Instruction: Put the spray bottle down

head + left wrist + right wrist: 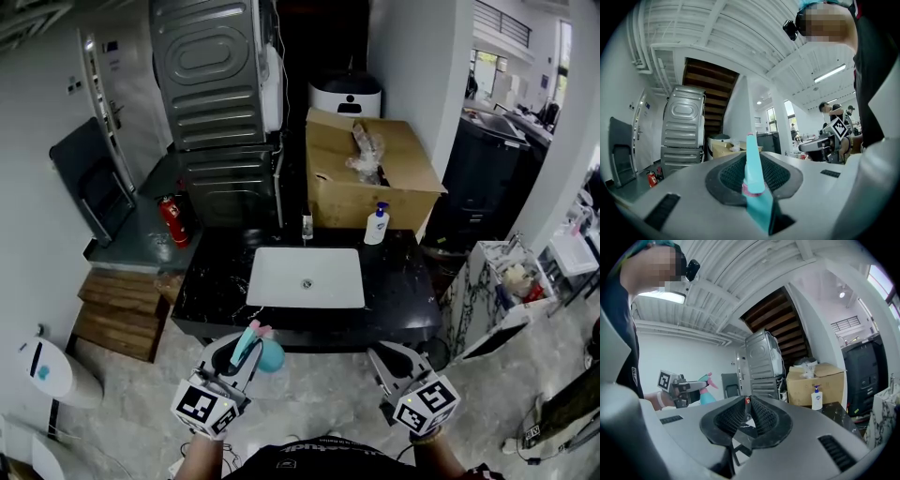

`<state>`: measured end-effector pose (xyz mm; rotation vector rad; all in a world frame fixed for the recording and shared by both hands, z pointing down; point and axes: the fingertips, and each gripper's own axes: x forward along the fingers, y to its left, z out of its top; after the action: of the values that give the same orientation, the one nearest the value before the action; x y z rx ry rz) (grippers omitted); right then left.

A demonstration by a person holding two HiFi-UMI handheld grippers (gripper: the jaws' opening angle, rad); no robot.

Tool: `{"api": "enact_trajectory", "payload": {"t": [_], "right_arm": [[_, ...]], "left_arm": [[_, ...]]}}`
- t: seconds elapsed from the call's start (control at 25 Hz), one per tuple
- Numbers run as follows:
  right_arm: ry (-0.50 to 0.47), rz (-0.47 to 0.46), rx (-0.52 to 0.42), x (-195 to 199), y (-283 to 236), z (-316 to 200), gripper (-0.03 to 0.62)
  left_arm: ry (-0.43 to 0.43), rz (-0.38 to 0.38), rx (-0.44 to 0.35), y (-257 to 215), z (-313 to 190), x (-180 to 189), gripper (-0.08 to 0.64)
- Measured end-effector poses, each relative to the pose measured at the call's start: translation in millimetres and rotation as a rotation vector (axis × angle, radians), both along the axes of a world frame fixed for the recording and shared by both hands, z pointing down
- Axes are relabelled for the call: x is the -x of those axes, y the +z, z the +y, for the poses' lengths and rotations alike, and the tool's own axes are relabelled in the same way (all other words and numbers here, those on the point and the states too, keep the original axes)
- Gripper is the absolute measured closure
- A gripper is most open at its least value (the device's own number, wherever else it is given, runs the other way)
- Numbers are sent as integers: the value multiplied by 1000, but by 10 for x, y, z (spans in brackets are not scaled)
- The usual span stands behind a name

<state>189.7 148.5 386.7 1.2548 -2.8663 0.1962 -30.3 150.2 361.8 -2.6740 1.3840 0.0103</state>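
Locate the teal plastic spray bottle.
The teal spray bottle is clamped in the left gripper, lower left in head view, before the black counter's near edge.

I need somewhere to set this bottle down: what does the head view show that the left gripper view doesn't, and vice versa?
Head view only: the white rectangular sink. Left gripper view only: the white ribbed ceiling and the small black camera on the person's head. Both: the teal plastic spray bottle clamped in the left gripper, and the brown cardboard box.

Head view down, others level — box (356, 202) (723, 149) (806, 380) shared
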Motion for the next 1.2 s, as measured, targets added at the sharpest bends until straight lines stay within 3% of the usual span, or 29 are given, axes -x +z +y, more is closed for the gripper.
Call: {"api": "enact_trajectory", "payload": {"t": [0.6, 1.2], "right_arm": [[-20, -27, 39, -205, 94, -159, 535], [-75, -94, 78, -519, 378, -314, 535]], "left_arm": [[-42, 50, 8, -75, -130, -60, 465], [-93, 5, 6, 6, -273, -425, 465]]}}
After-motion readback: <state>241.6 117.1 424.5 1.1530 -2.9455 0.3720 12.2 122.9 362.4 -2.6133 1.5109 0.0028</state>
